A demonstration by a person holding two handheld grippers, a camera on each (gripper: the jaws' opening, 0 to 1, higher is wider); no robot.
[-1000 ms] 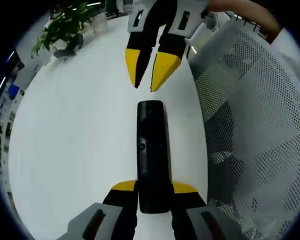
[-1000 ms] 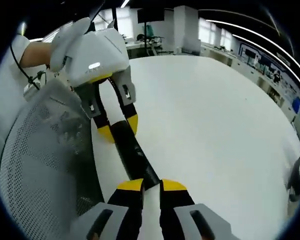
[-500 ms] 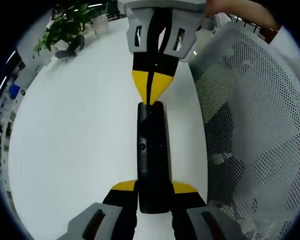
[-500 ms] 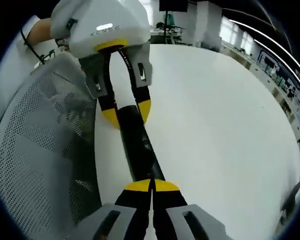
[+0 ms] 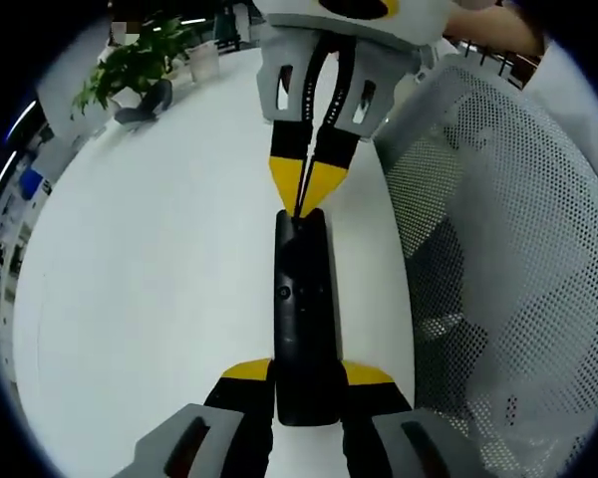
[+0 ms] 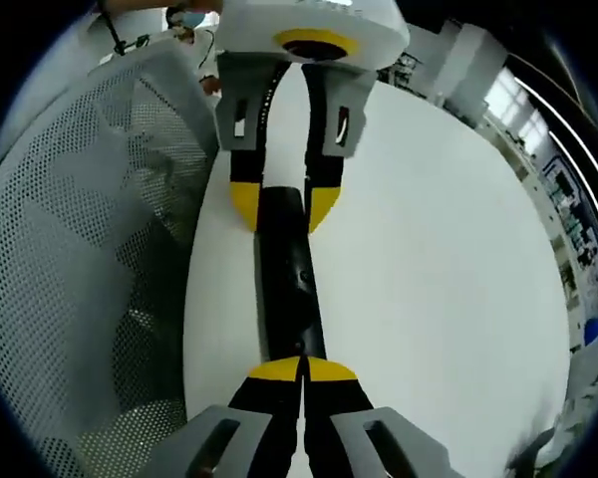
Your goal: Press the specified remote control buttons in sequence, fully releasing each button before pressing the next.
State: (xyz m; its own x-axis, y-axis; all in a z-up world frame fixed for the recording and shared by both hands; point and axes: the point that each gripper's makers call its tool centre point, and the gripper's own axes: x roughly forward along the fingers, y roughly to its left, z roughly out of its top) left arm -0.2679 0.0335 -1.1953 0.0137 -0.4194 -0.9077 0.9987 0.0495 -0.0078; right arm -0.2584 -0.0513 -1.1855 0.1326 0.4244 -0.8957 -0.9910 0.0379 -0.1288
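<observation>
Gripping remote [image 5: 304, 319], apparently pressing it.

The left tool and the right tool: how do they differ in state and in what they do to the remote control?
The left tool clamps one end of the black remote control between its jaws; the right tool has its jaws shut together, holding nothing. The left tool grips the sides; the right tool's tip meets the far end. Both have yellow tips.
</observation>
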